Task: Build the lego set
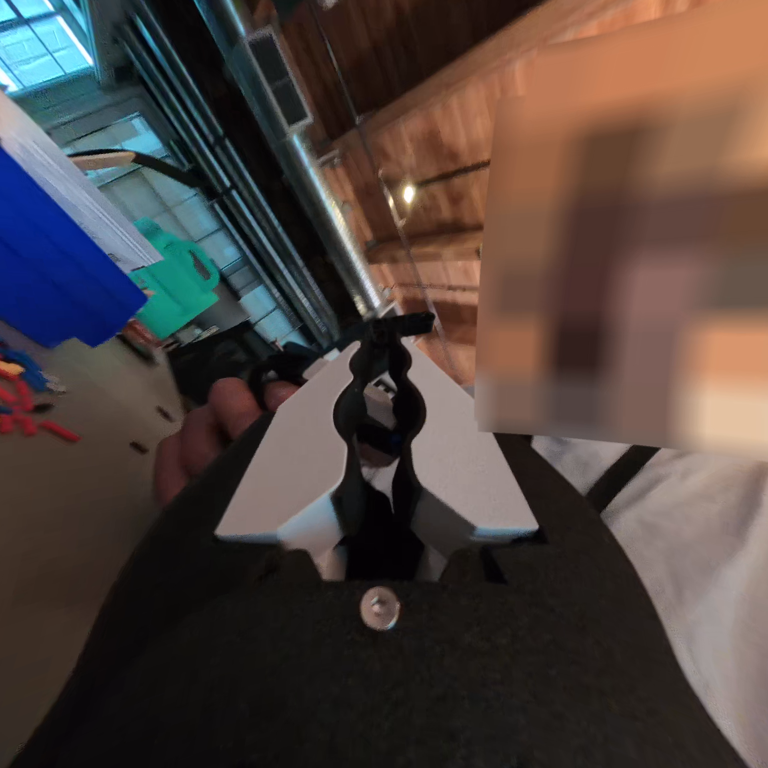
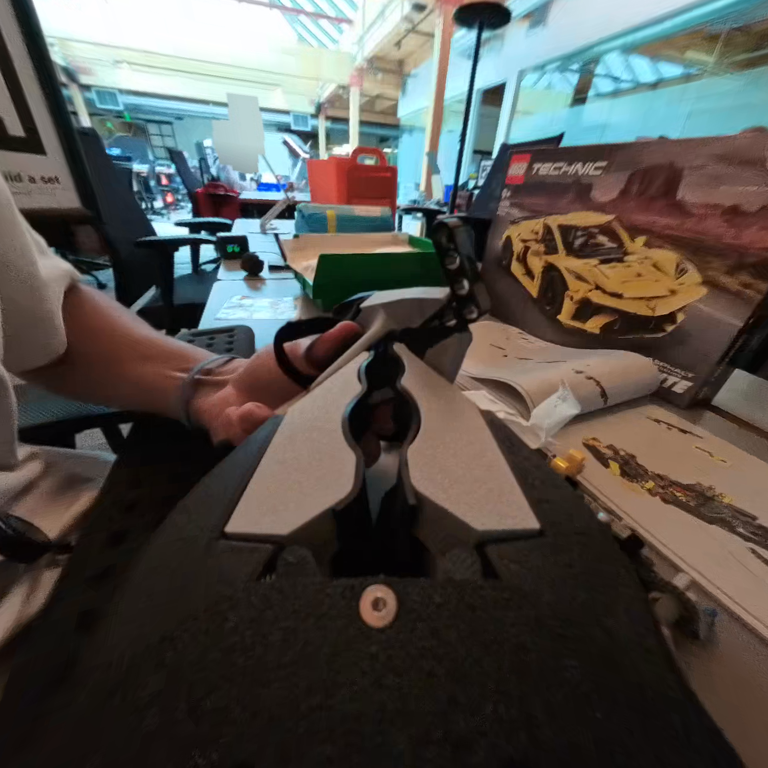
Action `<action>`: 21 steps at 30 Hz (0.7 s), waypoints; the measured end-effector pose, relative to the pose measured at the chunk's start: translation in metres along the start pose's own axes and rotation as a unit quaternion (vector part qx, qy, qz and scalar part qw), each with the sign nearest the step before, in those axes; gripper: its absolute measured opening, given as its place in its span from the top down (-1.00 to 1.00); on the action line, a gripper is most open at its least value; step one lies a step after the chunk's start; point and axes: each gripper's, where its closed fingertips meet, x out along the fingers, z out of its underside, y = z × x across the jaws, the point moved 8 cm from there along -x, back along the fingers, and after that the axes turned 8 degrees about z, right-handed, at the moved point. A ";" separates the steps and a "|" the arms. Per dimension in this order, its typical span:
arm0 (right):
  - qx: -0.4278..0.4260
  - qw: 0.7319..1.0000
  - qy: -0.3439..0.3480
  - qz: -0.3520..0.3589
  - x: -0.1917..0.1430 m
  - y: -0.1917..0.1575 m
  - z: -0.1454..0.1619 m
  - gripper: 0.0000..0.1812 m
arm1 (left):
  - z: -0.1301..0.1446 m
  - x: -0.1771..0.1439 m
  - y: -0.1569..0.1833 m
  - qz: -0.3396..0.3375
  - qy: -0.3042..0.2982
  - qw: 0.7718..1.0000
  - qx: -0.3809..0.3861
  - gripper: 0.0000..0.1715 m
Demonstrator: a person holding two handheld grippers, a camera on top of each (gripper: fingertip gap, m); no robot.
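Note:
My left gripper (image 1: 384, 334) is tilted up towards the ceiling, its jaws shut on a small black lego piece (image 1: 409, 323) that sticks out to the right of the tips. My right gripper (image 2: 380, 353) is shut on the black lego assembly. A black beam with holes (image 2: 457, 266) rises from that assembly up and to the right. The two grippers meet tip to tip. The left gripper's grey finger (image 2: 399, 305) lies just beyond my right tips, with a hand (image 2: 328, 345) in a black strap behind it. The joint between the pieces is hidden.
A lego box with a yellow car (image 2: 615, 266) stands at the right. In front of it lie a curled booklet (image 2: 552, 374), open instruction pages (image 2: 665, 490) and a small yellow piece (image 2: 567, 462). A green tray (image 2: 365, 270) sits behind. Loose red and blue pieces (image 1: 25, 411) lie by a blue box (image 1: 54, 266). The grippers' ends are close to 6 cm from one another.

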 end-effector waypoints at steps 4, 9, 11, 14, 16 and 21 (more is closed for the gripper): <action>0.066 0.997 -0.028 -0.003 -0.014 0.019 0.004 0.97 | -0.010 -0.016 0.002 -0.097 -0.032 0.993 0.067 0.95; 0.090 0.995 -0.017 0.031 -0.023 0.037 0.000 0.96 | -0.013 -0.035 0.006 -0.127 0.018 0.991 0.046 0.94; 0.129 0.991 -0.044 0.017 -0.024 0.043 0.007 0.96 | -0.016 -0.045 0.010 -0.184 -0.001 0.981 0.069 0.94; 0.127 0.975 -0.179 0.013 -0.019 0.046 0.035 0.96 | -0.013 -0.062 0.020 -0.345 -0.136 0.912 0.179 0.94; 0.089 0.958 -0.271 0.006 -0.016 0.041 0.054 0.95 | -0.009 -0.072 0.028 -0.430 -0.237 0.832 0.258 0.94; 0.039 0.930 -0.366 -0.015 -0.012 0.030 0.075 0.95 | 0.009 -0.086 0.033 -0.502 -0.435 0.666 0.341 0.94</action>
